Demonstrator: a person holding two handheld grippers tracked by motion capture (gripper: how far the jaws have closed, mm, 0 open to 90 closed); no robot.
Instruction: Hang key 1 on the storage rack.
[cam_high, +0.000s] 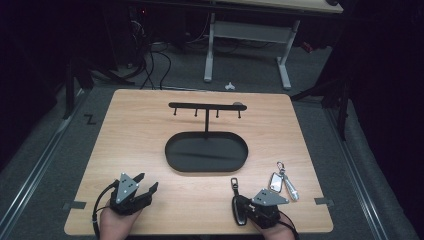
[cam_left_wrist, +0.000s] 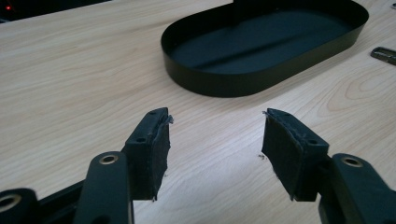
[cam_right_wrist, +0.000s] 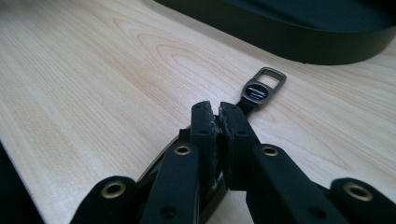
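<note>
- High view: the right gripper (cam_high: 245, 204) sits at the table's (cam_high: 125, 150) near edge, clenched over the black fob (cam_high: 235, 186), which lies flat just left of it. The silver keys (cam_high: 282, 182) are close on its other side. A careless lift could sweep them off. The left gripper (cam_high: 147, 182) is released and empty, well apart from the fob. The rack (cam_high: 206, 106) stands in the tray (cam_high: 206, 171), and its hooks are small, so the loop could miss one and drop. The only writing is a Z-like mark on the floor (cam_high: 90, 119).
- Left gripper view: the left gripper (cam_left_wrist: 215, 140) has its pads spread over bare wood, with the tray (cam_left_wrist: 210, 84) ahead. No label shows.
- Right gripper view: the right gripper (cam_right_wrist: 218, 116) pinches the fob (cam_right_wrist: 257, 91) at its neck, with only a slit between the pads. So thin a hold may let it swing or slip. The round emblem is unreadable.
</note>
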